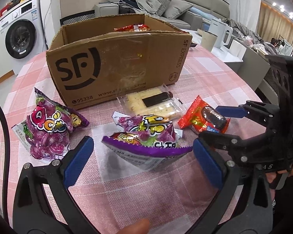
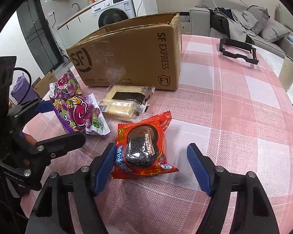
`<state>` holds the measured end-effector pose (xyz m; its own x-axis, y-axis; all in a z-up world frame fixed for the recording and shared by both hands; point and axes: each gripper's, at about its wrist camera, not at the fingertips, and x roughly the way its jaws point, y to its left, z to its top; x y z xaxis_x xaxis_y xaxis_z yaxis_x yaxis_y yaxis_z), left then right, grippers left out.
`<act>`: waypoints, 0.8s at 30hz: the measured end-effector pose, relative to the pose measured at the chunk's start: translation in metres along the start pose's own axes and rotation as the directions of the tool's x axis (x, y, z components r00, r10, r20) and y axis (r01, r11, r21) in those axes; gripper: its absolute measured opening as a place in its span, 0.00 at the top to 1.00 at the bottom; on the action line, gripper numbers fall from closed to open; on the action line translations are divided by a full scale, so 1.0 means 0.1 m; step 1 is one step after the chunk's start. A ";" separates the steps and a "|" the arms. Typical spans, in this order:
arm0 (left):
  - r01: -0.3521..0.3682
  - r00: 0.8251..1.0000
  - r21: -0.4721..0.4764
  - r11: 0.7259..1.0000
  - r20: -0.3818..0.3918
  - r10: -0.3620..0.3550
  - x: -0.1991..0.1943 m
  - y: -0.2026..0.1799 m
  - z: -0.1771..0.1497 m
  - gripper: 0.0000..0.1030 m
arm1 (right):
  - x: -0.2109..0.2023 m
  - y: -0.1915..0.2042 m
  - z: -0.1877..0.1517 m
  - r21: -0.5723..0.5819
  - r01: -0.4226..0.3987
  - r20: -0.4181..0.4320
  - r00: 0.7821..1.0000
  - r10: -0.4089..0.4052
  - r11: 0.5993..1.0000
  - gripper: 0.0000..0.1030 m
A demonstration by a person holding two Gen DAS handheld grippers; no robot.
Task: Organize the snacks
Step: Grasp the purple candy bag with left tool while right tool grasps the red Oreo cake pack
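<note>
An open SF cardboard box (image 1: 115, 66) stands on the pink checked table; a red snack packet (image 1: 132, 27) shows inside it. In front lie two purple candy bags, a clear cracker pack (image 1: 152, 102) and a red-orange cookie packet (image 1: 204, 118). My left gripper (image 1: 142, 156) is open, its jaws on either side of the nearer purple bag (image 1: 148, 136). The other purple bag (image 1: 48, 128) lies to the left. My right gripper (image 2: 151, 165) is open around the cookie packet (image 2: 144, 146). The box (image 2: 130, 58), crackers (image 2: 123, 102) and nearer purple bag (image 2: 78, 115) also show in the right wrist view.
A black plastic frame (image 2: 238, 51) lies on the table's far right. A beige cup (image 2: 288, 73) stands at the right edge. A white kettle (image 1: 221, 33), a sofa and a washing machine (image 1: 19, 33) are beyond the table.
</note>
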<state>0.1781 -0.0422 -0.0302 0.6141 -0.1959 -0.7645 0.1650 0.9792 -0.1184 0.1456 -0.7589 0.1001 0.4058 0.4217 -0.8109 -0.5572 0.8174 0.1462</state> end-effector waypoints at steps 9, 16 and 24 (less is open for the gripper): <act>0.078 0.996 0.012 0.997 -0.044 -0.077 0.11 -0.05 -0.01 0.38 | 0.00 0.03 0.00 -0.006 -0.019 0.003 1.000 0.019 1.000 0.39; 0.099 0.994 -0.015 0.995 -0.037 -0.100 0.10 0.00 -0.03 0.57 | -0.02 0.02 -0.01 0.001 -0.029 0.007 1.000 0.029 1.000 0.44; 0.111 0.994 -0.033 0.993 0.008 -0.111 -0.05 0.05 -0.06 0.59 | -0.10 -0.01 -0.03 0.017 -0.044 0.026 0.999 0.043 0.999 0.50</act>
<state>0.1714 -0.0357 -0.0312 0.5982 -0.3035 -0.7416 0.2066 0.9526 -0.2233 0.1399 -0.7645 0.1063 0.4000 0.4667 -0.7888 -0.5618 0.8049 0.1913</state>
